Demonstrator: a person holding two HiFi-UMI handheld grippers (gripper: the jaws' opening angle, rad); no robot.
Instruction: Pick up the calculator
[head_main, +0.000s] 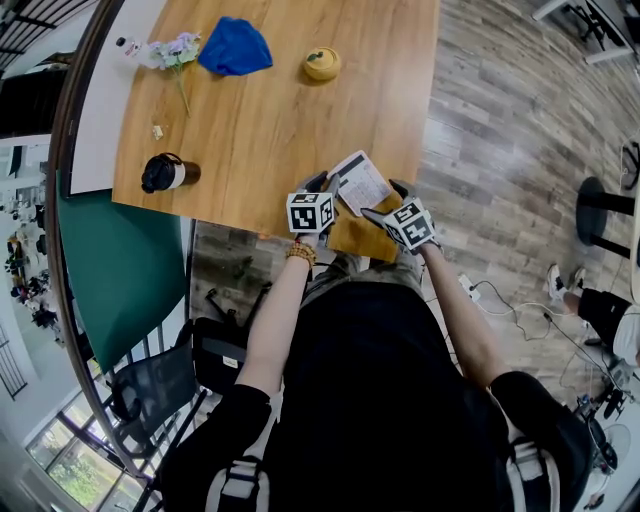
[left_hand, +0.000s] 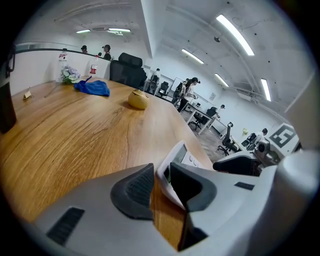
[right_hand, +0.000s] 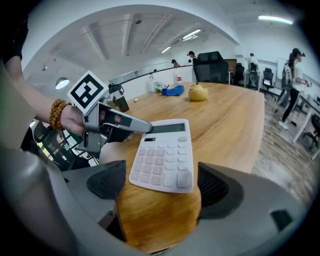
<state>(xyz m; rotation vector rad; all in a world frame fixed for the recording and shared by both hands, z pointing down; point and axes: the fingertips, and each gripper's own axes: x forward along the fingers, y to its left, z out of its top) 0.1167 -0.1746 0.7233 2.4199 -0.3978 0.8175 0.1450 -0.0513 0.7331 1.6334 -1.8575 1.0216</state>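
Note:
The white calculator (head_main: 360, 182) lies at the wooden table's (head_main: 260, 120) near edge, its far end lifted a little. My left gripper (head_main: 325, 186) is shut on its upper left corner by the display; in the left gripper view the calculator's (left_hand: 186, 159) thin edge sits between the pads of that gripper (left_hand: 161, 176). In the right gripper view the calculator (right_hand: 162, 155) lies keys up, the left gripper (right_hand: 117, 122) clamping its corner. My right gripper (right_hand: 160, 186) stands open, its pads on either side of the calculator's near end and clear of it. From the head view it (head_main: 386, 202) hangs at the table's edge.
Farther back on the table are a blue cloth (head_main: 235, 46), a yellow round object (head_main: 322, 63), a flower sprig (head_main: 175, 50) and a small bottle (head_main: 127, 45). A dark tumbler (head_main: 168, 172) lies at the left edge. A black chair (head_main: 160, 385) stands below on the left.

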